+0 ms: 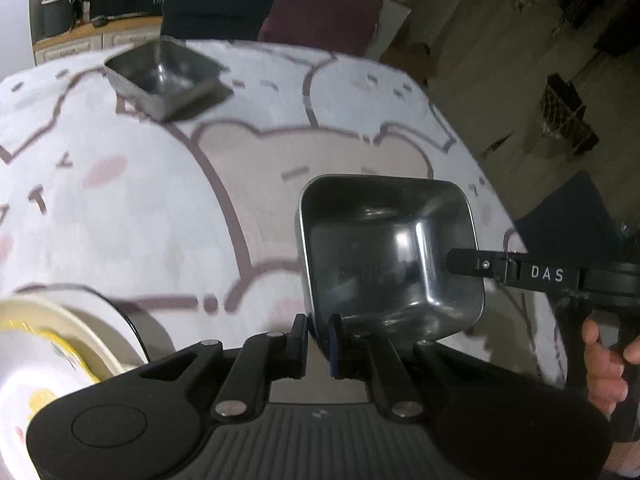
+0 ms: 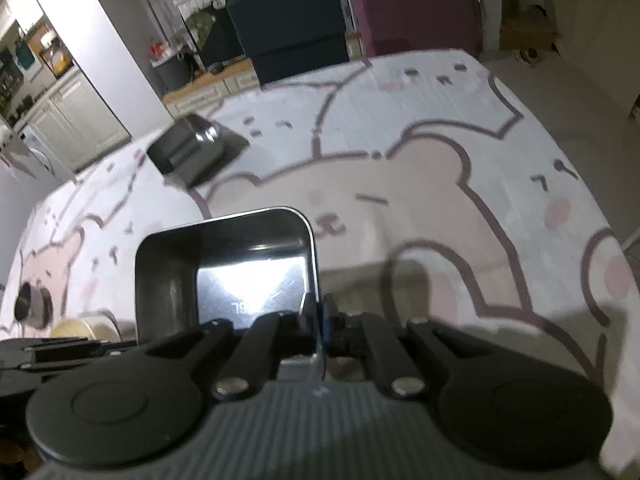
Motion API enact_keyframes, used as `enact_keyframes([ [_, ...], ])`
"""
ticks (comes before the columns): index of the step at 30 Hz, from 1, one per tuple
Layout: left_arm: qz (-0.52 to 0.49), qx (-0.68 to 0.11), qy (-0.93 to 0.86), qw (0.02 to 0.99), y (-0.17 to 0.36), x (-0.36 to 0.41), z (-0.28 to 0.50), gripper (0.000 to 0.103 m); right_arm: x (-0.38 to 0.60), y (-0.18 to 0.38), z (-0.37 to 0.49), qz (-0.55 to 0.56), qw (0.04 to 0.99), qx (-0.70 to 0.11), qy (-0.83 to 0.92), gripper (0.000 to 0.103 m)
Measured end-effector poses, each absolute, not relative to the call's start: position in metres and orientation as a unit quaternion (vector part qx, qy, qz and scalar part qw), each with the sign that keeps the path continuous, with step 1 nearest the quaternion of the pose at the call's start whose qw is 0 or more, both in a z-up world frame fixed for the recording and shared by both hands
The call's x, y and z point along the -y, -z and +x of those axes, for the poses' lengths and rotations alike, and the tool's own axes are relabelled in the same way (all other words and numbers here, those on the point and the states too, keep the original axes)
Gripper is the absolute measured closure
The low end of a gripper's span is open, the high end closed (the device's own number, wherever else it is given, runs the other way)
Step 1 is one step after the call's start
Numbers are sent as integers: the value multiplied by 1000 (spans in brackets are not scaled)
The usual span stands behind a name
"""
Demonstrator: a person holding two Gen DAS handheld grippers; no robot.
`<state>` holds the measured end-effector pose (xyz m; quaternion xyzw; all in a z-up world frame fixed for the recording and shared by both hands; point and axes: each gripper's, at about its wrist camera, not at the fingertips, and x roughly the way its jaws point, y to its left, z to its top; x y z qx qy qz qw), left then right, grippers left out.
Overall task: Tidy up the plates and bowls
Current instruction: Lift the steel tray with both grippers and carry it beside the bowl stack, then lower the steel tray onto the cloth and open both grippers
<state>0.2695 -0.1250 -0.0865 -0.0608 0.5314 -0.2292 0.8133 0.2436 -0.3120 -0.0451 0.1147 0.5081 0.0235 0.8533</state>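
Right gripper clamped on the near right wall of a square steel bowl. A second steel bowl sits far left on the bear-print tablecloth. A cream plate lies near left.

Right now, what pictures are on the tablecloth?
Cartoon bears, brown outlines on white tablecloth; right wrist view shows best.

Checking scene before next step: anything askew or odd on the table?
Nothing spilled or damaged. One oddity: both grippers clamp the same square steel bowl, left gripper on its near rim, right gripper on its right rim. A second steel bowl sits upright at the far edge of the tablecloth.
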Motion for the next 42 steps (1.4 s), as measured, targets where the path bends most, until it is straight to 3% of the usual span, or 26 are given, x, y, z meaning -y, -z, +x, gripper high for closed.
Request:
enact_keyframes([
  [13,-42,-578,234,781,114,132,262,91,309,73,236,74,809,-582,-29,100],
  [42,-41,-581,238,777,115,135,265,87,314,88,245,77,798,-597,-19,96],
])
